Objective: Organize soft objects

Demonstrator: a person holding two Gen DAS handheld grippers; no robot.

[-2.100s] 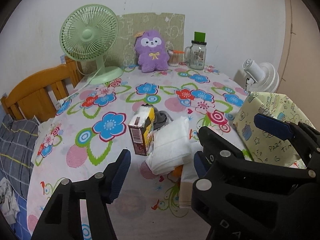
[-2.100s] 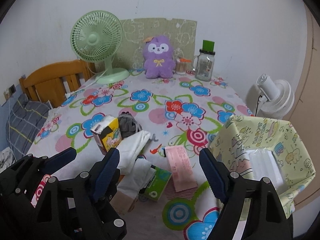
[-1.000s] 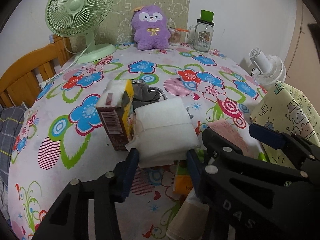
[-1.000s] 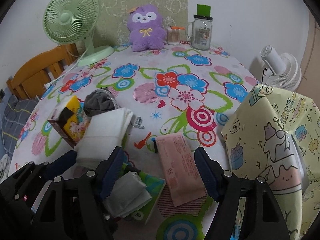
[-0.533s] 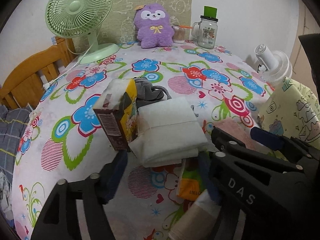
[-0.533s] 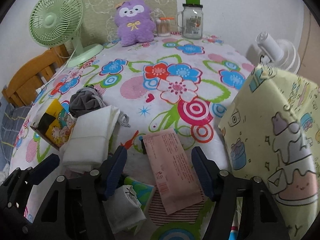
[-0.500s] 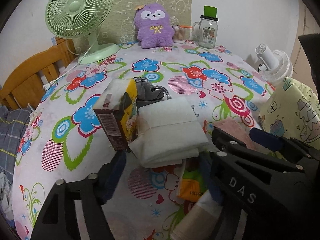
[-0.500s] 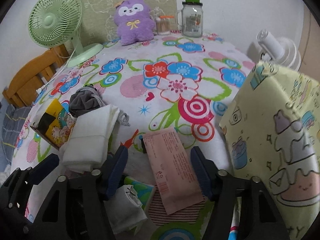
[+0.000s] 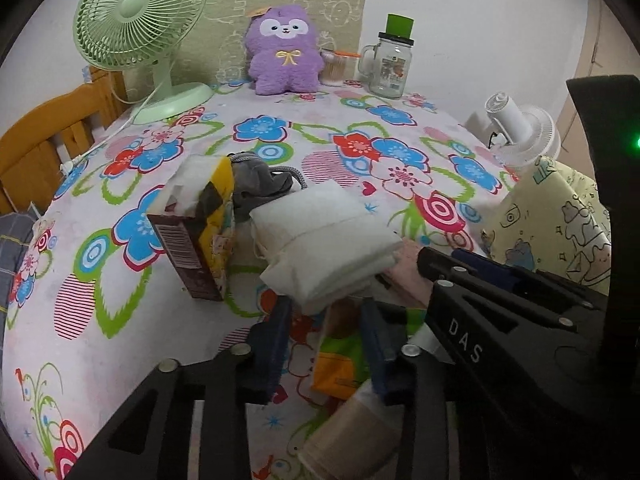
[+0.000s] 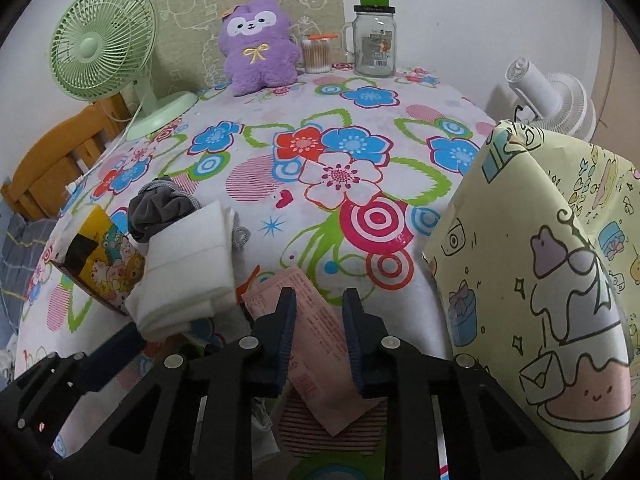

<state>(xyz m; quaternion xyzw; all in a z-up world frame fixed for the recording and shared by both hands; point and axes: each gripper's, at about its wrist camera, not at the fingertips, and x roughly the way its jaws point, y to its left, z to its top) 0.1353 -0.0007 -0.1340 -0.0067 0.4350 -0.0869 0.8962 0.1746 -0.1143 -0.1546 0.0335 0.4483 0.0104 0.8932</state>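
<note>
A folded white cloth pack (image 9: 326, 238) lies on the floral table beside a tissue box (image 9: 200, 224) and a grey sock bundle (image 9: 260, 178). My left gripper (image 9: 326, 340) has its jaws closing around the green-and-orange packet (image 9: 340, 356) just under the white pack's near edge; contact is unclear. My right gripper (image 10: 318, 340) has its jaws narrowed around the pink packet (image 10: 316, 344); whether they touch it is unclear. The white pack (image 10: 188, 268), tissue box (image 10: 100, 260) and grey bundle (image 10: 160, 204) sit to its left.
A yellow patterned bag (image 10: 540, 280) stands at the table's right edge. A purple plush (image 10: 258, 46), green fan (image 10: 104, 44), glass jar (image 10: 374, 46) and cotton swabs (image 10: 316, 54) line the back. A wooden chair (image 9: 48, 128) stands left, a white fan (image 10: 548, 96) right.
Both grippers have moved forward and down and narrowed their jaws: the left around the green-and-orange packet, the right around the pink packet.
</note>
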